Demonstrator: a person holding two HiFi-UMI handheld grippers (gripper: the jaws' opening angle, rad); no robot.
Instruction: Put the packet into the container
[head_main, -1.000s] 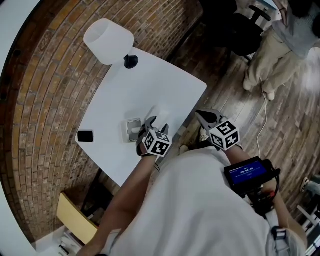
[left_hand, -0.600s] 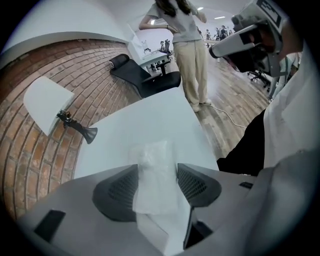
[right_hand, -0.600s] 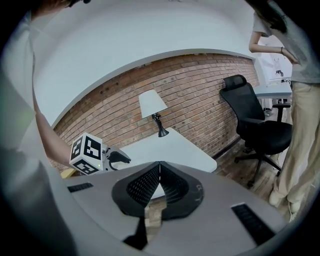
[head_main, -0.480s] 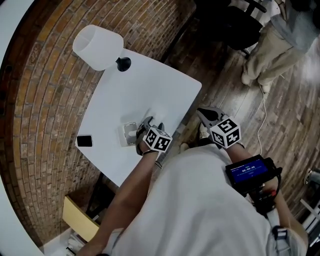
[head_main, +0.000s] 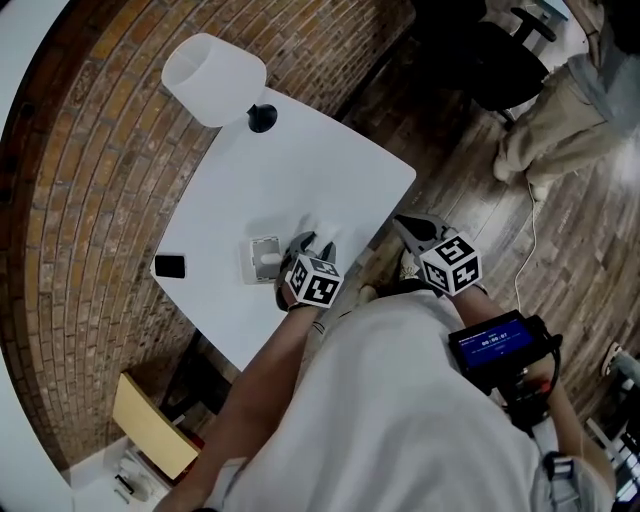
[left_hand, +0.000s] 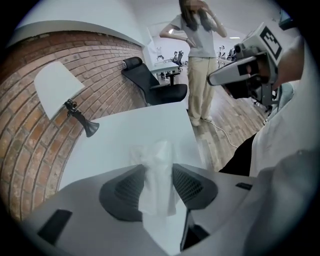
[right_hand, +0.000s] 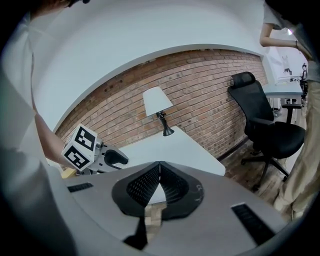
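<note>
Jaws of left gripper (left_hand: 159, 167) just closing, pinching white packet (left_hand: 160, 152), container (head_main: 265, 259) at 9 o'clock; right gripper (right_hand: 160, 164) jaws together, empty.

Packet (left_hand: 158, 192): thin, white, translucent, crinkled. It stands upright at lower centre of the left gripper view, pinched between the jaws of the left gripper (left_hand: 159, 169), which have just been closing. Container (head_main: 265, 258): small, square, shallow, grey. It lies flat, left of centre in the head view.
</note>
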